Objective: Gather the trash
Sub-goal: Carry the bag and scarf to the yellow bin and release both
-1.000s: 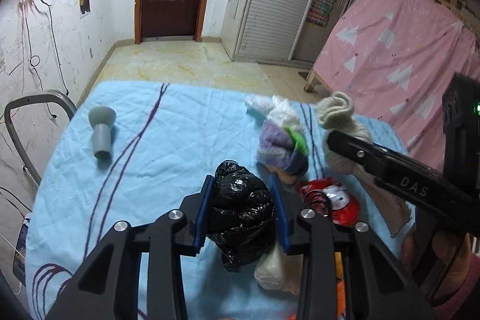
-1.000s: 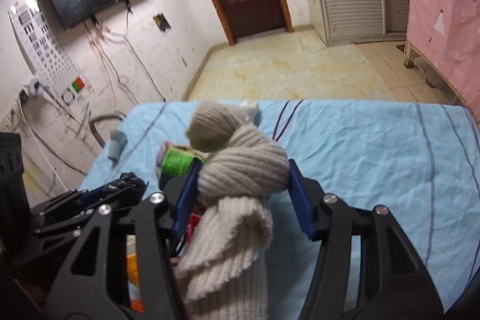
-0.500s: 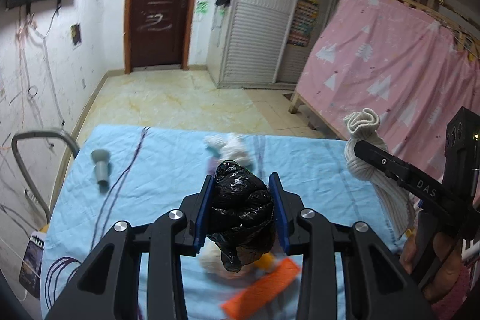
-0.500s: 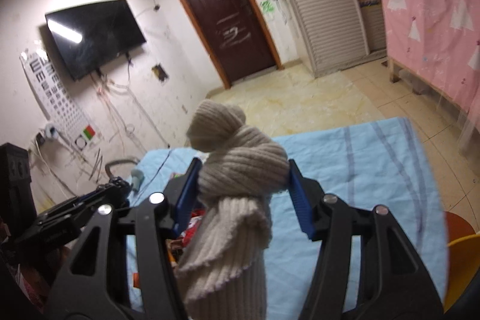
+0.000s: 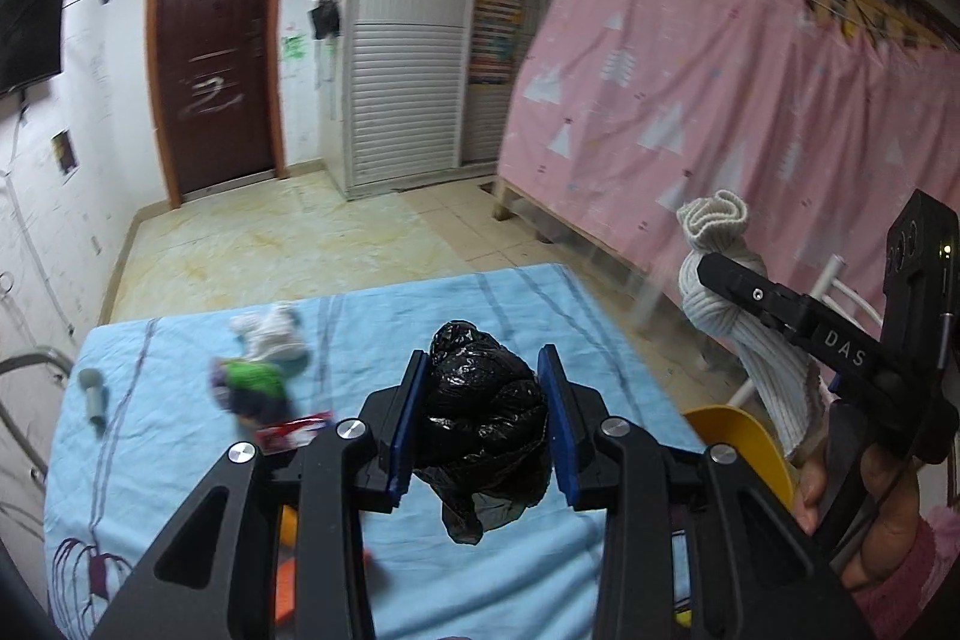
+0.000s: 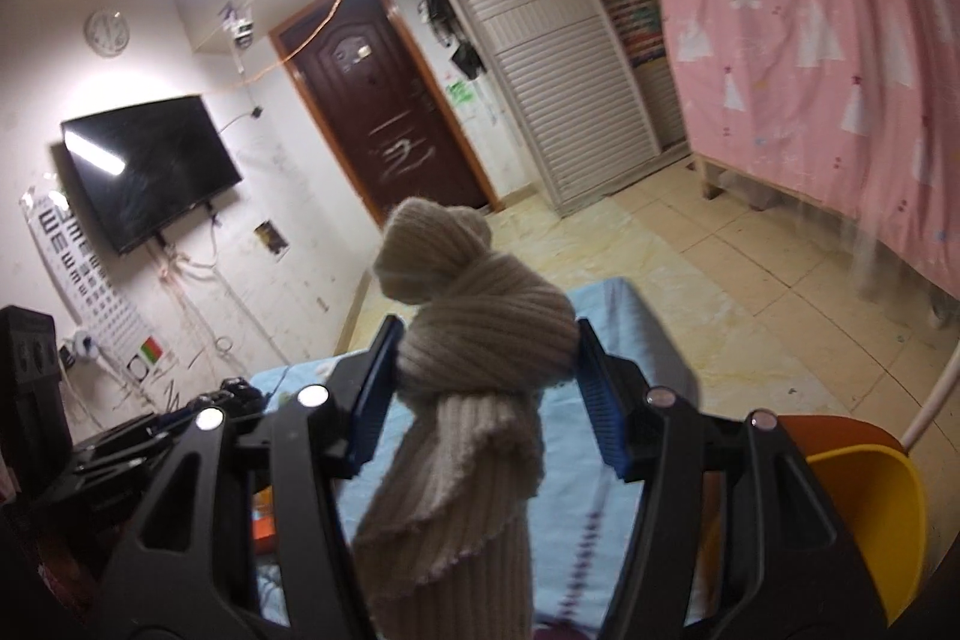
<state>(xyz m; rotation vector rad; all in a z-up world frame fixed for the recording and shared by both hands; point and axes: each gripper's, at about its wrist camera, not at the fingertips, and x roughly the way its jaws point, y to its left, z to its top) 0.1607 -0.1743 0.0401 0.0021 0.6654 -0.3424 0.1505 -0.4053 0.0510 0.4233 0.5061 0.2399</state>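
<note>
Table [image 5: 180, 460] lower, both tools raised

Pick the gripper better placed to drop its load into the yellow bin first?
Right, probably. The right gripper, clamping the knotted beige knit cloth, has the yellow plastic bin beside it; the left gripper is over the table.

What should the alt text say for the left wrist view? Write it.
The left gripper clamps a crumpled black plastic bag above a light blue tablecloth with small items scattered on it. At right, the right gripper holds a knotted cream knit cloth near a yellow bin.
</note>
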